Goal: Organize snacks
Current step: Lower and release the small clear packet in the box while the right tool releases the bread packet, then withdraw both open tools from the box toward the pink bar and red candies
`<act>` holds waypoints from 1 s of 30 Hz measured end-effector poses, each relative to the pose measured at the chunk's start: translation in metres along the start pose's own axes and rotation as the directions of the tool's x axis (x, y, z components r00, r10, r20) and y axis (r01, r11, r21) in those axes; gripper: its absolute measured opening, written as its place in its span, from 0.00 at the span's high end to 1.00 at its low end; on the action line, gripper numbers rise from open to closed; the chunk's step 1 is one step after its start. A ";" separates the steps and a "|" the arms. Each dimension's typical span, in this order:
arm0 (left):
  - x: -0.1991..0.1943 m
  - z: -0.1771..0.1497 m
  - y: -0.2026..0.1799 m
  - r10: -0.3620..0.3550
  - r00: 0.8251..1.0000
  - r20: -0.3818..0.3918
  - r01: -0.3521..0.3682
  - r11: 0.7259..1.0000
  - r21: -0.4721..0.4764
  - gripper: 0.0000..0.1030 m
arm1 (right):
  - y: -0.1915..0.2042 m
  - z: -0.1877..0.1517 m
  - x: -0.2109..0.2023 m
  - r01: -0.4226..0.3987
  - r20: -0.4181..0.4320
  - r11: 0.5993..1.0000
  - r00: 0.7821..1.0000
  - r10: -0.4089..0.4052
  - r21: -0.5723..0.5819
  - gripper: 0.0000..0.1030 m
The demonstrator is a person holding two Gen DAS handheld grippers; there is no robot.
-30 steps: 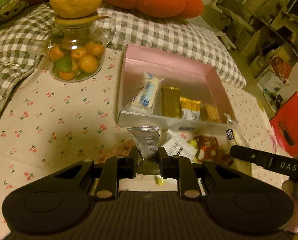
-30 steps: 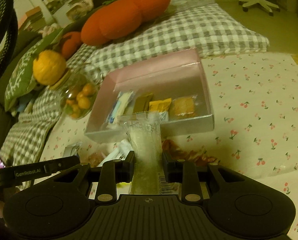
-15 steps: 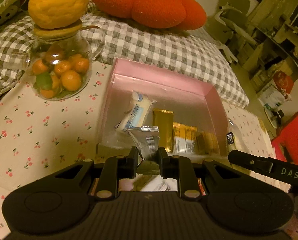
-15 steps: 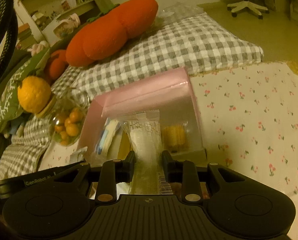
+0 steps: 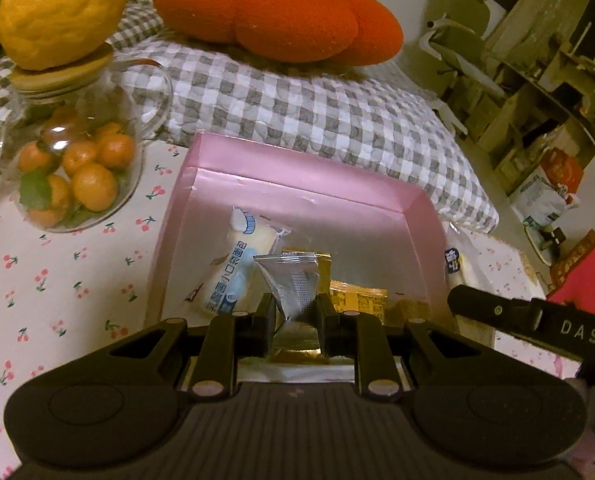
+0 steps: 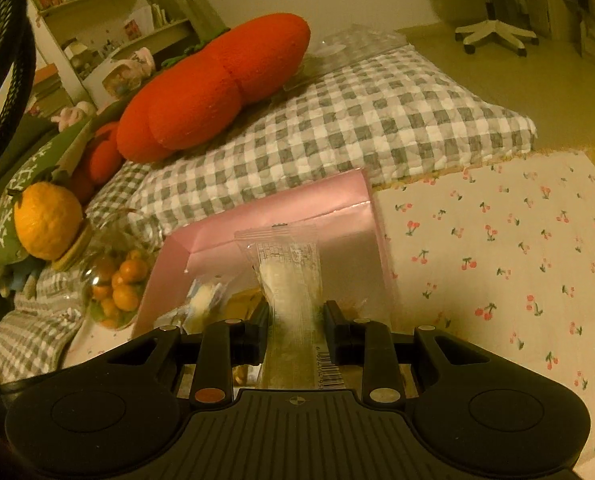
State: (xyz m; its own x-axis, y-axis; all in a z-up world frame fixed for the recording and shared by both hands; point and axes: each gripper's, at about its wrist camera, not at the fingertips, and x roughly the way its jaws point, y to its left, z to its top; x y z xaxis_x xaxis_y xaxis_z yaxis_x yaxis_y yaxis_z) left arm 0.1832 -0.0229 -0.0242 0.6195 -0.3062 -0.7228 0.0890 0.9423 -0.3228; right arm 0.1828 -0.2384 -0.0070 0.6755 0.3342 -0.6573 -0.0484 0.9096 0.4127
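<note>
While both tools hover over the pink box point(image 5: 297, 184), sorting is partly done.
Several snacks lie inside; left tool point(image 5: 295, 312) clamps a silver packet point(image 5: 293, 280), right tool point(image 6: 295, 316) a clear-wrapped bar point(image 6: 289, 276).

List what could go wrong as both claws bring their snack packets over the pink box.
1. The left claw pinches only a corner of the silver sachet; it might slip or land askew on the white and blue packet.
2. The right claw holds a long clear packet that may overhang the pink box wall.
3. Both claws work close together and could collide.
</note>
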 end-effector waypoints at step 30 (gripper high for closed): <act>0.018 -0.011 -0.014 0.035 0.999 -0.004 -0.034 0.992 0.121 0.39 | -0.001 0.002 0.020 0.011 0.017 0.999 1.000 -0.011 -0.041 0.49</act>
State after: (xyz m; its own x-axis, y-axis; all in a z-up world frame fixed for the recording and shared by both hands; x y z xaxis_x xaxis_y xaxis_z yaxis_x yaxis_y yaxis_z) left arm 0.1841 -0.0431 -0.0391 0.6189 -0.2740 -0.7361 0.1618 0.9615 -0.2219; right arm 0.1980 -0.2328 -0.0198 0.6881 0.3202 -0.6511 -0.0707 0.9227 0.3791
